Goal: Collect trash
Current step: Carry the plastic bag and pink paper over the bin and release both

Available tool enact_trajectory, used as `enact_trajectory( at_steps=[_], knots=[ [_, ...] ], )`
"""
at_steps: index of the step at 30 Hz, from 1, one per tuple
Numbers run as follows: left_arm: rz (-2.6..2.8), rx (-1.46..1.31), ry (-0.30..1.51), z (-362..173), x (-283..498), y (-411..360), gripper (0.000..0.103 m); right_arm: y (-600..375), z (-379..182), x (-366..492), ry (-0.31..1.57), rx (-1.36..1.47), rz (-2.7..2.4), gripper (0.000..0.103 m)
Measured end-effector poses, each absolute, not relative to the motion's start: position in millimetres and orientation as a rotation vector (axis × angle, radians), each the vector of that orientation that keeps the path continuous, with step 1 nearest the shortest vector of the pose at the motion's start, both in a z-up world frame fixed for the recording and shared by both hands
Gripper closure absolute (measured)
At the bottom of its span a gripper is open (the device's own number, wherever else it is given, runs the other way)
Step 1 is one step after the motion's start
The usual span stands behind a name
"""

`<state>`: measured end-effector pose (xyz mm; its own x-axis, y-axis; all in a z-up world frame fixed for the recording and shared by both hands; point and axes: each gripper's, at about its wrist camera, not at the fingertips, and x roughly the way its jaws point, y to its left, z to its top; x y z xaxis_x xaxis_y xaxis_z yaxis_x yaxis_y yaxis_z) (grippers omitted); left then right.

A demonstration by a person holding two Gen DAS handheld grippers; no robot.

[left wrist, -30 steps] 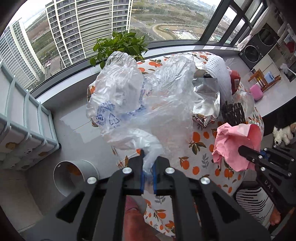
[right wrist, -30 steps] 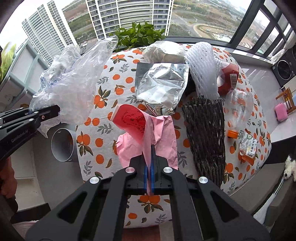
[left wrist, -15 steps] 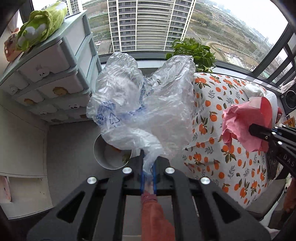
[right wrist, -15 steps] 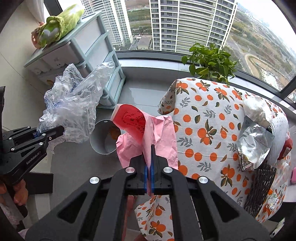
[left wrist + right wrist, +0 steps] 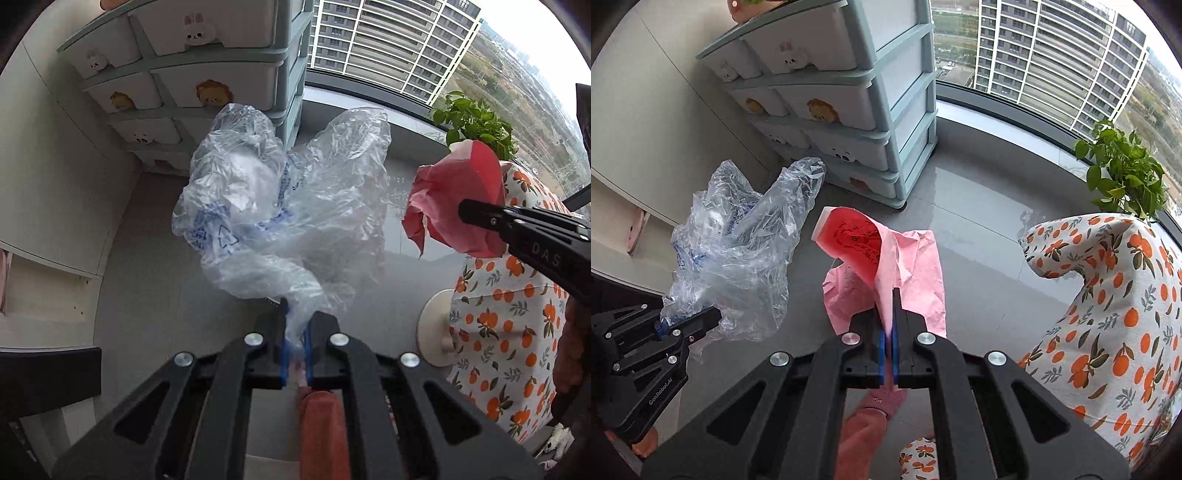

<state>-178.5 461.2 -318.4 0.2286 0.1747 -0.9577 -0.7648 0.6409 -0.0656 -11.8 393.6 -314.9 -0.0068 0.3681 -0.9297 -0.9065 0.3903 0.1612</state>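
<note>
Left gripper (image 5: 296, 334) angled steeply down toward the grey floor (image 5: 155, 280), jaws clamped on the twisted neck of a crumpled clear plastic bag (image 5: 284, 218) with blue print. The bag billows up and away from the fingers, hanging in the air in front of the pastel drawer unit (image 5: 229, 74), not touching it.

Right gripper (image 5: 889, 314) also pitched steeply down, jaws closed tight on a pink paper wrapper (image 5: 882, 266) whose red printed end curls up beyond the fingertips. The wrapper hangs over the floor, to the right of the drawer unit and well apart from it.

Both tools side by side, the clear bag left of the pink wrapper. Orange-print tablecloth (image 5: 1108, 314) drapes to the right, farther from the drawer unit than either gripper. A round white object (image 5: 436, 328) shows partly at the cloth's lower edge, unclear what. Green plant (image 5: 1123, 173) beyond the cloth, by the window.
</note>
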Motion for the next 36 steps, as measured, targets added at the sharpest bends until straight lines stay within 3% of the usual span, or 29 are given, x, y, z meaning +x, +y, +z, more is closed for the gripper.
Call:
enact_trajectory(
  at_steps=[9, 12, 15, 18, 33, 36],
  knots=[
    [0.745, -0.639, 1.204, -413, -195, 491, 0.096, 447, -421, -32, 1.199, -0.653, 1.149, 0.100],
    [0.751, -0.639, 1.219, -430, -198, 496, 0.096, 456, -440, -37, 1.210, -0.666, 1.165, 0.092],
    [0.759, -0.645, 1.230, -441, -198, 501, 0.096, 462, -447, -41, 1.211, -0.669, 1.173, 0.083],
    [0.762, -0.649, 1.235, -444, -195, 505, 0.096, 463, -447, -40, 1.202, -0.657, 1.174, 0.067],
    [0.655, -0.638, 1.250, -486, -134, 503, 0.091, 434, -437, -5, 1.231, -0.605, 1.097, 0.066],
    [0.629, -0.646, 1.258, -496, -122, 504, 0.071, 427, -436, 2, 1.234, -0.597, 1.076, 0.066]
  ],
)
